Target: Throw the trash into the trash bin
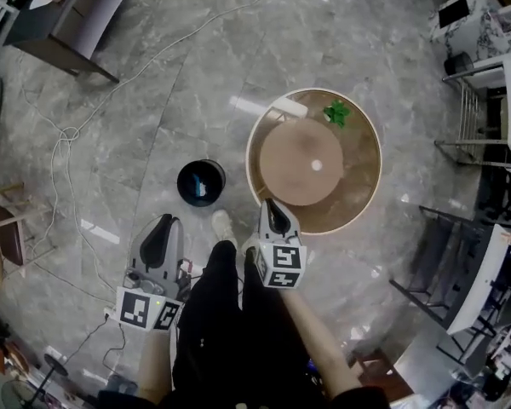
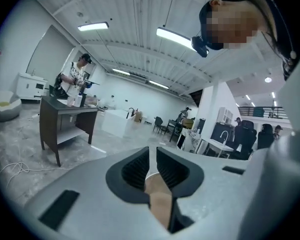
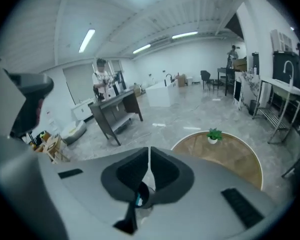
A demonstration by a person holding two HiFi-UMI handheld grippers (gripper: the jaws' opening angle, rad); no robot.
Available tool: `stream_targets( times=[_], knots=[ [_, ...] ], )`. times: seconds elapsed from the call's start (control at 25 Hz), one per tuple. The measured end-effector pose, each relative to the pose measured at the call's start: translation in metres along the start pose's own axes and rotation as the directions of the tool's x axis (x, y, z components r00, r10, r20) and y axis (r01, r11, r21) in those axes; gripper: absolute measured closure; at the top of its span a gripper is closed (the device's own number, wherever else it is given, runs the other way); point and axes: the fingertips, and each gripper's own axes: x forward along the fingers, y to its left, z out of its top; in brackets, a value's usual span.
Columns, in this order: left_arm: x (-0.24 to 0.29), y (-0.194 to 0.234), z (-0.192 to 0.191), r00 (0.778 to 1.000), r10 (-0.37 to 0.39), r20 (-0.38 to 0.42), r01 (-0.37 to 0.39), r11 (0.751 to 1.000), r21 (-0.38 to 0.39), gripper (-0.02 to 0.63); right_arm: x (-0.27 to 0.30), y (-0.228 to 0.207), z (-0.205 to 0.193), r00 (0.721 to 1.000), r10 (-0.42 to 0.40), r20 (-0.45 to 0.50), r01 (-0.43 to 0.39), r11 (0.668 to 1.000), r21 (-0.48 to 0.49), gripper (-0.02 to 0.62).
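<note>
Trash, as far as I can judge, is the pale blue scrap (image 1: 201,186) lying inside the black trash bin (image 1: 201,182) on the floor. That would put the throwing step behind us rather than ahead.

In the head view the bin sits ahead of both sets of jaws and between them, nearer the left gripper (image 1: 162,221) than the right gripper (image 1: 272,204). Neither touches it.

The right gripper's own view shows its 2 jaws drawn all but together, with only a thin slit between the pads and nothing held there. The bin shows just below and behind those pads, through the opening at their base, with the blue scrap visible in it. The gripper tilts down toward the floor, which is why the bin shows there.

The left gripper's jaws stand a narrow slot apart and are empty as well. They aim nearly level across the room, so only a tan strip that I cannot identify shows behind them.

Both grippers hang close to the person's legs, probably because nothing is left to carry. The round table (image 1: 358,203) lies just beyond the right jaws and bears a small green plant (image 1: 336,112) at its far rim. I see no other rubbish on it.
</note>
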Motion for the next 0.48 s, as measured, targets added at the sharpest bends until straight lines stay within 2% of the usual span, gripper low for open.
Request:
stream_targets(
  times=[0.12, 0.24, 0.32, 0.48],
  knots=[
    [0.019, -0.029, 0.013, 0.999, -0.043, -0.012, 0.043, 0.999, 0.03, 0.561, -0.052, -0.018, 0.046, 0.985, 0.005, 0.171, -0.015, 0.998, 0.054, 0.589],
    [0.029, -0.063, 0.032, 0.996, -0.091, -0.005, 0.091, 0.993, 0.075, 0.572, -0.114, -0.04, 0.09, 0.947, -0.016, 0.32, -0.004, 0.998, 0.062, 0.591],
    [0.032, -0.085, 0.043, 0.992, -0.126, -0.001, 0.125, 0.986, 0.107, 0.577, -0.156, -0.057, 0.112, 0.916, -0.054, 0.398, 0.032, 0.998, 0.063, 0.591],
    [0.038, -0.127, 0.072, 0.98, -0.198, 0.03, 0.191, 0.969, 0.155, 0.581, -0.233, -0.09, 0.151, 0.83, -0.11, 0.547, 0.066, 0.993, 0.099, 0.592]
  ],
)
